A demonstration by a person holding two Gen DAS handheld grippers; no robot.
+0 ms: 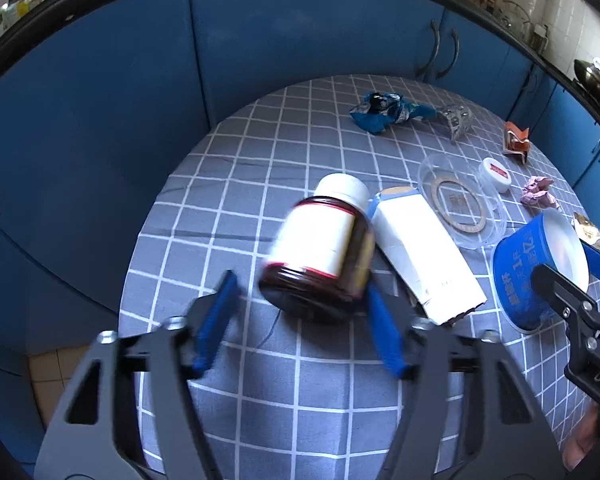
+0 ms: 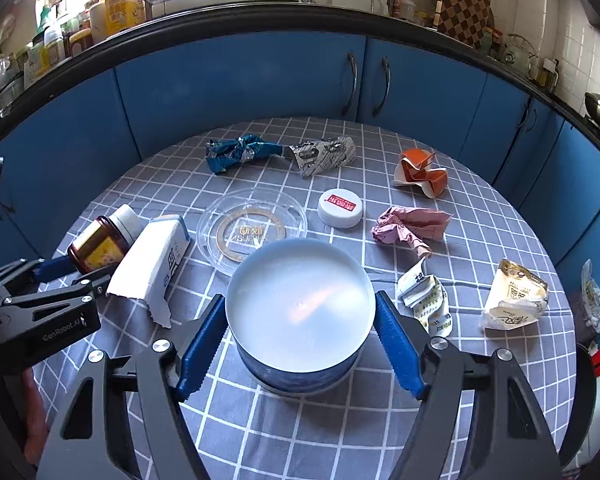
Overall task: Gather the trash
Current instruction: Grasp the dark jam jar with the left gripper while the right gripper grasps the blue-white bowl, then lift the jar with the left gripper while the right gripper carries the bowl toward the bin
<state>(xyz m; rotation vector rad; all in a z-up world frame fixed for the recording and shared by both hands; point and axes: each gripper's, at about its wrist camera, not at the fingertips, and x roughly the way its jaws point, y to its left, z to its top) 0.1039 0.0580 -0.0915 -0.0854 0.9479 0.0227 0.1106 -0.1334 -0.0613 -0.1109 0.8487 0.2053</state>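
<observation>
A brown pill bottle [image 1: 320, 248] with a white cap and label lies on its side on the grey checked tablecloth [image 1: 300, 400]. My left gripper [image 1: 300, 282] straddles its base, open. The right finger touches the glass and the left finger stands clear of it. In the right wrist view a blue cup [image 2: 300, 312] with a white foil top stands upright, and my right gripper [image 2: 300, 298] is shut on it, with a blue finger against each side of its rim. The bottle [image 2: 100, 248] and left gripper [image 2: 76, 272] also show at the left of that view.
A white carton [image 2: 152, 264] lies beside the bottle, with a clear plastic lid [image 2: 252, 224] behind the cup. Several wrappers, a white cap [image 2: 340, 208], pink paper [image 2: 408, 228] and a cream packet [image 2: 516, 296] are scattered over the round table. Blue cabinets [image 2: 240, 80] stand beyond it.
</observation>
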